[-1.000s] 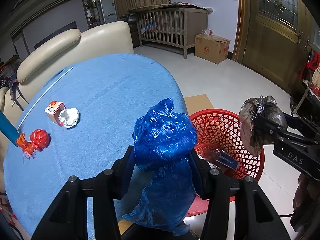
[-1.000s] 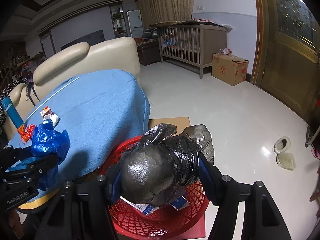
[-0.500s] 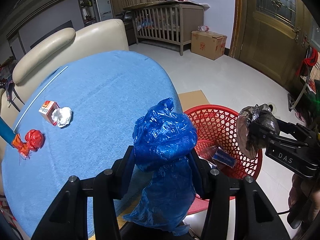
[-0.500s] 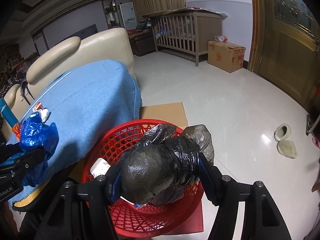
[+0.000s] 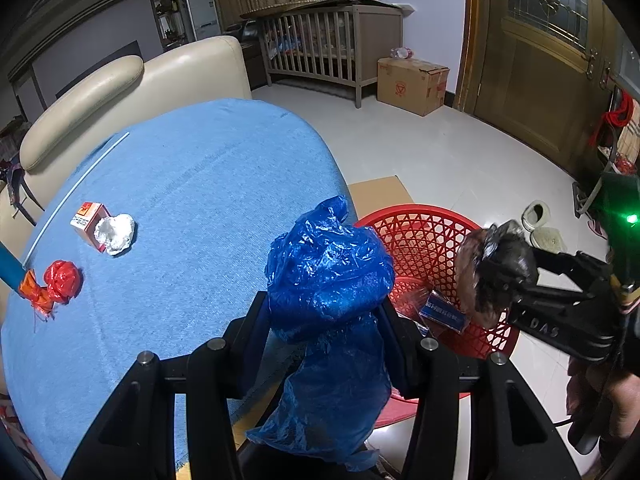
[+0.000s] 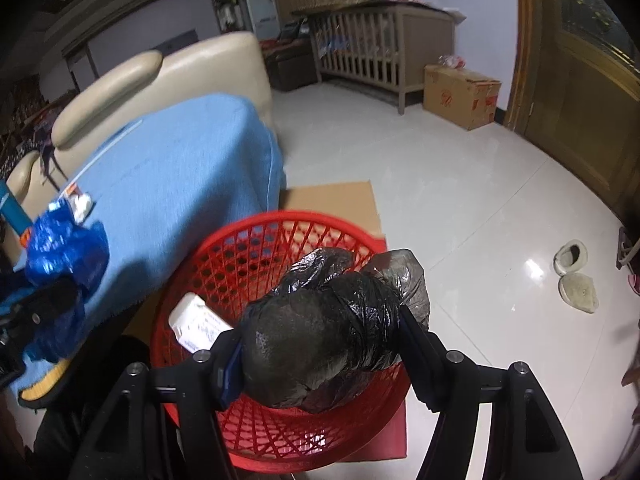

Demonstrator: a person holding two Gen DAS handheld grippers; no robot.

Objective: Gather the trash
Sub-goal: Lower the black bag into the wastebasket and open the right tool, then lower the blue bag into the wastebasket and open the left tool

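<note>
My left gripper (image 5: 322,306) is shut on a crumpled blue plastic bag (image 5: 328,276), held above the near edge of the blue-clothed table (image 5: 192,200). My right gripper (image 6: 320,332) is shut on a bundled black plastic bag (image 6: 324,332), hanging over the red mesh basket (image 6: 280,220) on the floor beside the table. The basket holds a white box (image 6: 196,320) and a blue packet (image 5: 444,312). On the table lie a red wad (image 5: 62,280), a white crumpled paper (image 5: 116,232) and a small red-and-white carton (image 5: 86,218).
A cardboard sheet (image 6: 332,200) lies under the basket. A cream sofa (image 5: 120,88) backs the table. Further off stand a wooden crib (image 5: 332,40), a cardboard box (image 5: 412,84) and a wooden door; slippers (image 6: 576,276) lie on the white tiled floor.
My right gripper has sunk with the black bag, now lower over the red basket. The left gripper and its blue bag have stayed in place.
</note>
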